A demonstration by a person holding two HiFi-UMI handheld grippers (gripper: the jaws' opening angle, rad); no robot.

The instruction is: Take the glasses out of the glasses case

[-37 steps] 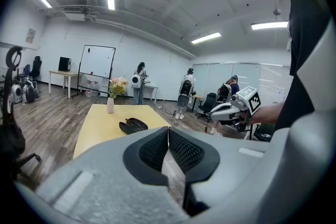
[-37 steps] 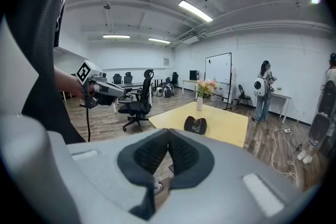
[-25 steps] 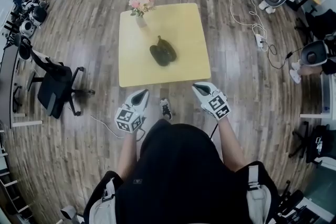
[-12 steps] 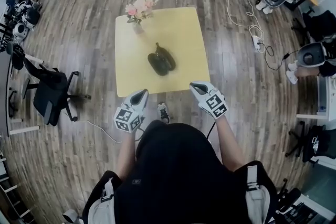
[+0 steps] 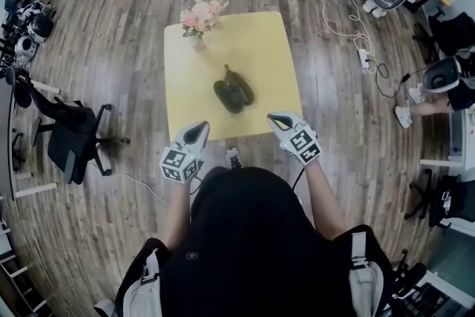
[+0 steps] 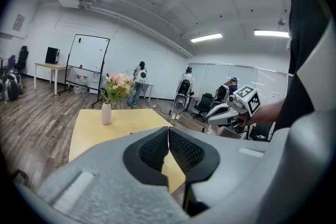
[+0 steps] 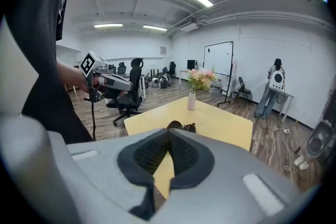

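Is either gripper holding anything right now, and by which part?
Nothing is held. The left gripper and the right gripper both have their jaws together and empty, near the table edge, short of the glasses case.

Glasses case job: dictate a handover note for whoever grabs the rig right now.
Left gripper: shut, empty, at the near edge of the yellow table.
Right gripper: shut, empty, also at the near edge.
Glasses case: dark, mid-table, untouched. I cannot tell if it is open or make out the glasses.
Done: nothing yet.
Left: reach the case, open it if needed, lift the glasses out.
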